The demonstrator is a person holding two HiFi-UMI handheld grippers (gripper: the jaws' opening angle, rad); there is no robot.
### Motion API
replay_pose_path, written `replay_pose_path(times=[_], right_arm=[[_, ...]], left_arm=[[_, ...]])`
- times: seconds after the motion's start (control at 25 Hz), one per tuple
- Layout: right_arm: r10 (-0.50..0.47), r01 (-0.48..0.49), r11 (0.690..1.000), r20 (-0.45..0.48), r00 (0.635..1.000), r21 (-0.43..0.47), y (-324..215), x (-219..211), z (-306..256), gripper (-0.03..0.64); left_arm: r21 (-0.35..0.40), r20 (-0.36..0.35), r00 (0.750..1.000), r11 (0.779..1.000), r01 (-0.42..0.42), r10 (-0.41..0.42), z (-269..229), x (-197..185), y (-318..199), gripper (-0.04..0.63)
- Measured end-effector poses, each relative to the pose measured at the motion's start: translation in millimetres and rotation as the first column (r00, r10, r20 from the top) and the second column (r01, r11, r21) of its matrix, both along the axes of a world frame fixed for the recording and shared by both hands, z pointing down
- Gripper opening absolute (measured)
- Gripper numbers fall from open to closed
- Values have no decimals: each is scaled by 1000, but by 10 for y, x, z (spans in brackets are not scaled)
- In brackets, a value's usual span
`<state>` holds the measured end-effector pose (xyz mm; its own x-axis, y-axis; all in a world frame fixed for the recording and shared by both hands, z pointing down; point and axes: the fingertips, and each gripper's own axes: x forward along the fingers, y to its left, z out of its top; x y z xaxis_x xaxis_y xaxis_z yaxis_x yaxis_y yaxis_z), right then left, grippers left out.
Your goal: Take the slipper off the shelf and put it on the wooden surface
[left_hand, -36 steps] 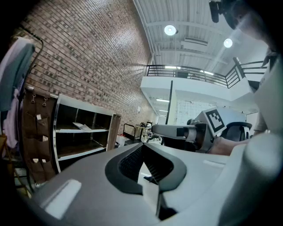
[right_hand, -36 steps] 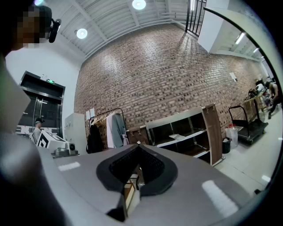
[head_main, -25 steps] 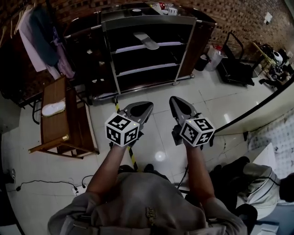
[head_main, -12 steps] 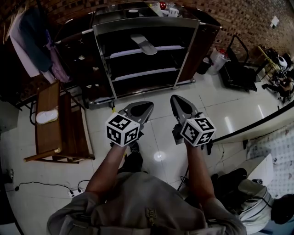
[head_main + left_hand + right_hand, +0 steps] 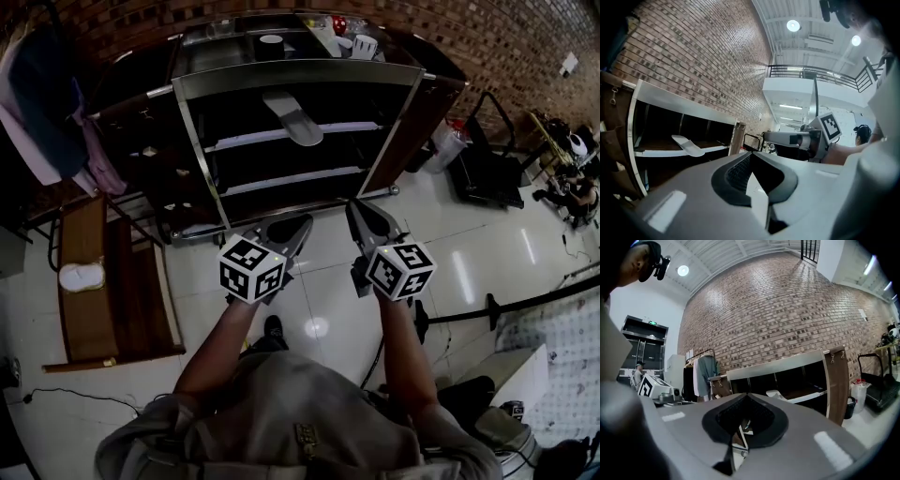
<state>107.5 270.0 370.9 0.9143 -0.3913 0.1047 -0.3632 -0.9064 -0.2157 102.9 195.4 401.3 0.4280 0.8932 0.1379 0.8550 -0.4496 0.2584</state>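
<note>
Moved closer to the shelf (image 5: 300, 80), making it and the slipper (image 5: 293, 117) on it look bigger in the head view, and bringing its bottom rail right up to the tips of the left gripper (image 5: 298, 225) and right gripper (image 5: 356, 211). Left the bench (image 5: 94, 323) and its white shoe (image 5: 80, 277) lower and nearer the left edge, and the treadmill (image 5: 487, 173) further to the right.
</note>
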Motion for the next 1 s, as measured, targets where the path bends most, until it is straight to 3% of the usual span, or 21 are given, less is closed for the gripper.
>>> replay_pose_path(times=[0.6,0.76,1.0], right_arm=[[-85,85,996,21,996,-22,183,1697,204,0],[-143,147,985,50,988,-89,294,2216,372,0],[-233,247,964,139,962,-97,380,2919,769,36]], left_arm=[[28,21,994,994,106,-107,176,1539,196,3],[27,26,984,984,175,-176,272,1980,329,3],[44,39,964,964,262,-263,437,2537,504,3]])
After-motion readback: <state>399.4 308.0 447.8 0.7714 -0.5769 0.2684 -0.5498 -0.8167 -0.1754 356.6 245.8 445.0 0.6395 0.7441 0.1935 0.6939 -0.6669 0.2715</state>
